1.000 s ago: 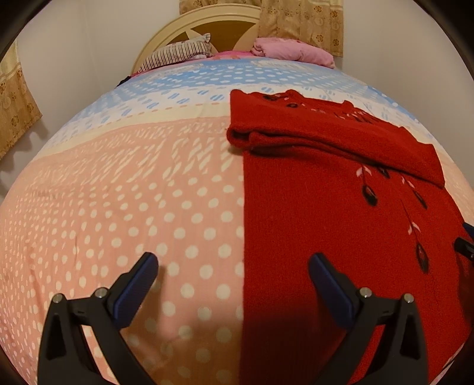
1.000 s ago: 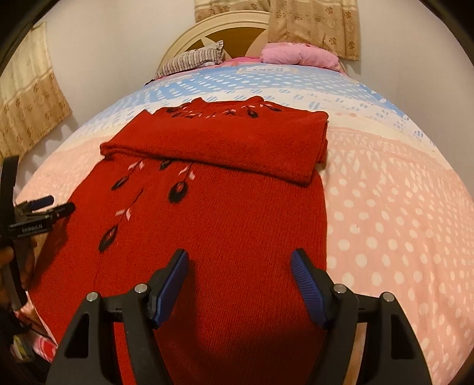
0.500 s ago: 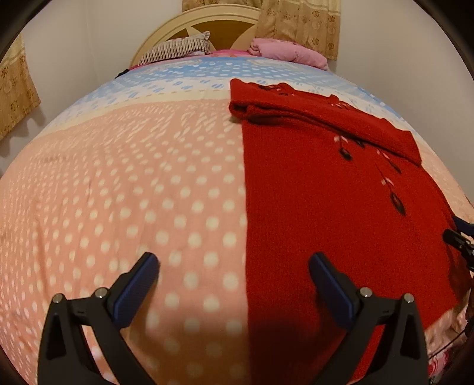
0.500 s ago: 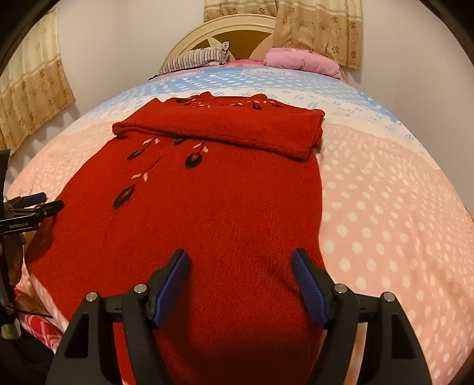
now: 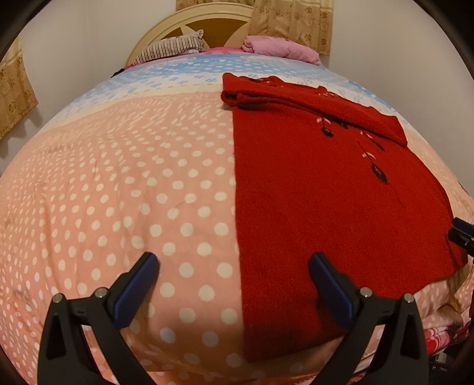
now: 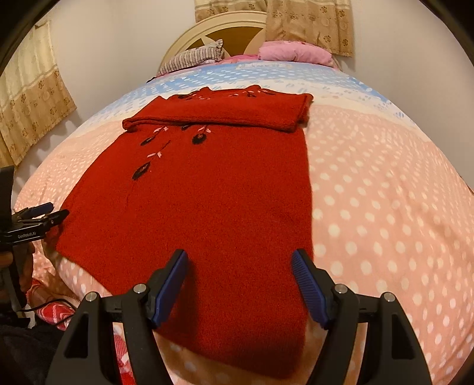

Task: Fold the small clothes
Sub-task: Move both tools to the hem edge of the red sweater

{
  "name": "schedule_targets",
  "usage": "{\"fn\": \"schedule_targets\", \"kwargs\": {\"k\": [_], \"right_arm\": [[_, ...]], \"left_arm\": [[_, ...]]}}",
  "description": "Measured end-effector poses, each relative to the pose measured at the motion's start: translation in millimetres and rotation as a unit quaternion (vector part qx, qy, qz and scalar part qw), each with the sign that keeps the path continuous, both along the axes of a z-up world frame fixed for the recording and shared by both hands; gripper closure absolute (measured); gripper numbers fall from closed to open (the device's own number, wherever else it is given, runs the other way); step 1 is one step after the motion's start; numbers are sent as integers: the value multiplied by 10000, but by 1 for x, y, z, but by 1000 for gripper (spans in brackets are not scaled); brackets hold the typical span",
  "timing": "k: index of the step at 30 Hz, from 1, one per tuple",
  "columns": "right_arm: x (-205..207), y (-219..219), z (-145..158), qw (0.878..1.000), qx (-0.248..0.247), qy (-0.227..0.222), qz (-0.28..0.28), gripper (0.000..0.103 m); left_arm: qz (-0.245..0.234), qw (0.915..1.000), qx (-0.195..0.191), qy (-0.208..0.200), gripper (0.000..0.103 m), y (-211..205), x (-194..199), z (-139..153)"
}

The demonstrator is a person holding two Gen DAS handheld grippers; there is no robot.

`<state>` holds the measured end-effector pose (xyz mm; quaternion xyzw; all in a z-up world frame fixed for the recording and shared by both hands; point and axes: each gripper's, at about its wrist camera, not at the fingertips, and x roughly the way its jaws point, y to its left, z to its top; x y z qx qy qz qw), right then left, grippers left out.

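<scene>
On polka-dot bedspread [image 5: 148, 192], fuzzy red knit sweater [image 6: 207, 207], flat rectangular body, folded top band, left tongs [image 5: 234, 284] and right tongs [image 6: 240, 278] both spread wide, empty.

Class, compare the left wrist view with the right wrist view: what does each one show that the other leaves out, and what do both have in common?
Only the left wrist view shows the wide stretch of polka-dot bedspread to the left of the red sweater, with the open left gripper straddling the sweater's edge.

Only the right wrist view shows the open right gripper over the sweater's near hem and the long curtain on the left wall.

Both show the sweater with its top folded over, the striped pillow, the pink pillow and the headboard.
</scene>
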<state>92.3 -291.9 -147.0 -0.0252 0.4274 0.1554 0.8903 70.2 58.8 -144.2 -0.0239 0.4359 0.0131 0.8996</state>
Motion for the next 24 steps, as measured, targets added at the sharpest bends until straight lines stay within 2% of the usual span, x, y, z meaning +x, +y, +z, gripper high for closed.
{"fn": "schedule_targets", "kwargs": {"k": [10, 13, 17, 20, 24], "right_arm": [[-21, 1, -4, 10000, 14, 20, -5, 30], [-25, -3, -3, 10000, 82, 49, -6, 30], [-27, -16, 1, 9988, 425, 175, -182, 30], [-29, -23, 3, 9982, 417, 214, -381, 30], [-30, -35, -2, 9957, 627, 383, -564, 30]], "left_arm": [[-96, 9998, -124, 81, 1, -7, -13, -1], [-164, 9997, -149, 90, 6, -9, -18, 1], [-344, 9990, -236, 143, 16, -11, -26, 4], [-475, 9981, -338, 185, 23, -16, -34, 6], [-627, 9970, -426, 184, 27, -22, -38, 7]]}}
